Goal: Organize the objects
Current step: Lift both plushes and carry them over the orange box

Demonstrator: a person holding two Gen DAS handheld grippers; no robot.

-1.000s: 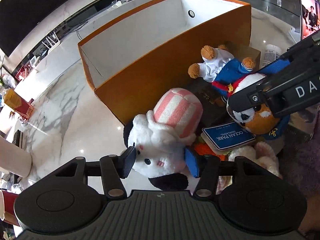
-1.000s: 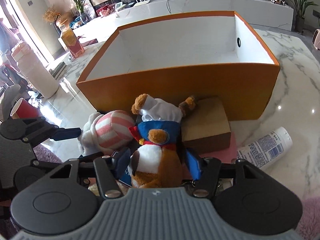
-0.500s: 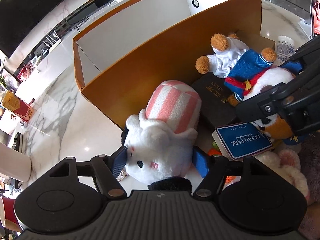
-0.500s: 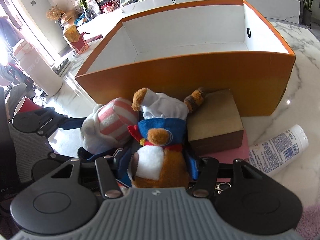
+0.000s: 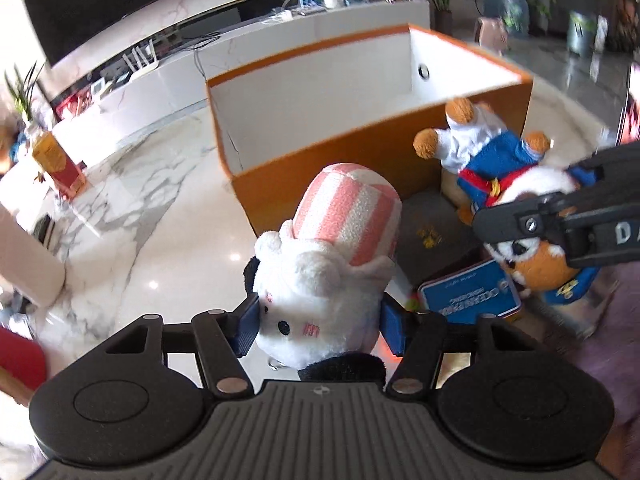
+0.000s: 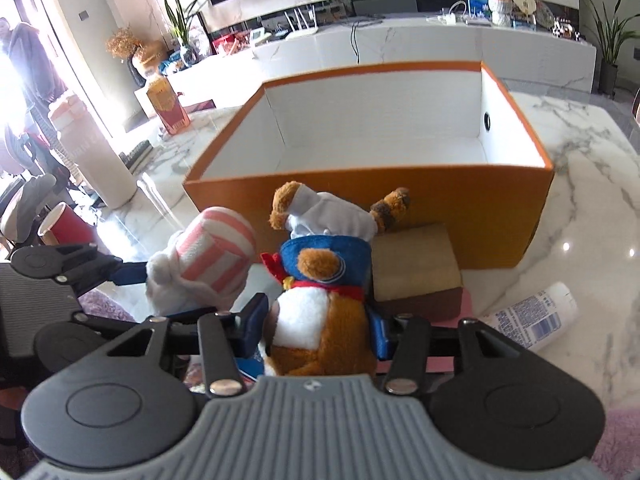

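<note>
**Two plush toys gripped beside the orange box**

Here the left gripper (image 5: 318,328) pinches a white plush rabbit (image 5: 320,300), its pink-striped body pointing at the orange box (image 6: 440,216); its jaws have just been closing. The right gripper (image 6: 320,326), also just narrowing, squeezes a brown plush bear (image 6: 320,300) in blue sailor top and white trousers, upside down, feet against the box wall.
</note>
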